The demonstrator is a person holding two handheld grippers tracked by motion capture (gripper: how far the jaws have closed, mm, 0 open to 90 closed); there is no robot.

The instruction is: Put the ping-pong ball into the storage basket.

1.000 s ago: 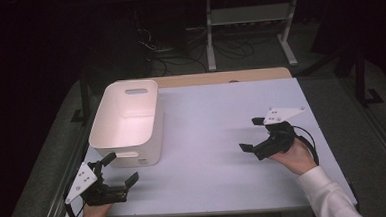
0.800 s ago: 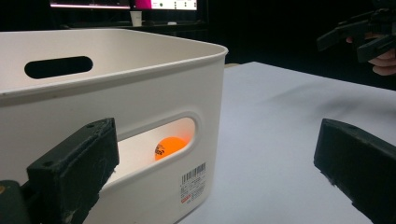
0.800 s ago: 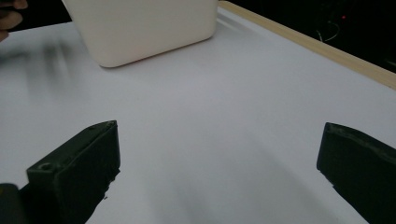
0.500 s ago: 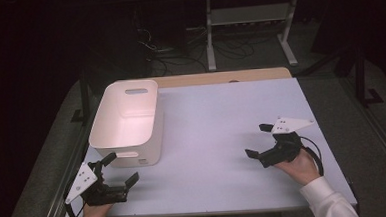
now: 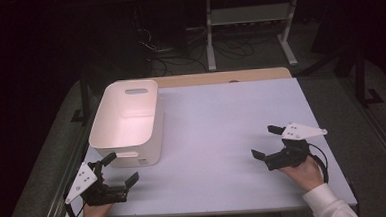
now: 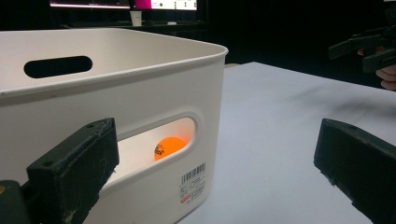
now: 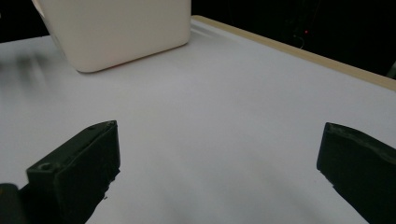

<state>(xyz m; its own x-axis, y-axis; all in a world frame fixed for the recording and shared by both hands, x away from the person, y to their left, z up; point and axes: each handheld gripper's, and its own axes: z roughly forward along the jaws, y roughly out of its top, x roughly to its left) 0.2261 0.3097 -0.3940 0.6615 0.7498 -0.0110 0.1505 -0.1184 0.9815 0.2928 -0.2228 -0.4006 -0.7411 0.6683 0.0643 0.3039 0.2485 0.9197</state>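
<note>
A white plastic bin (image 5: pixel 126 123) stands on the left half of the white table (image 5: pixel 222 122). Through the handle slot in the bin's (image 6: pixel 112 88) near wall, an orange ball (image 6: pixel 169 146) lies inside. My left gripper (image 5: pixel 120 168) rests near the table's front left corner, just in front of the bin, open and holding nothing. My right gripper (image 5: pixel 267 141) is low over the table's front right, open and holding nothing; its jaws point toward the bin (image 7: pixel 116 30). From the left gripper view, the right gripper (image 6: pixel 364 46) appears far off at the upper right.
A wooden strip (image 5: pixel 219 77) runs along the table's far edge. Beyond it stand a metal shelf frame (image 5: pixel 249 20) and cables (image 5: pixel 172 44) on a dark floor. A barcode sticker (image 6: pixel 194 182) is on the bin's near wall.
My right gripper has moved toward the front right of the table and lower. The left gripper and the bin have stayed where they were.
</note>
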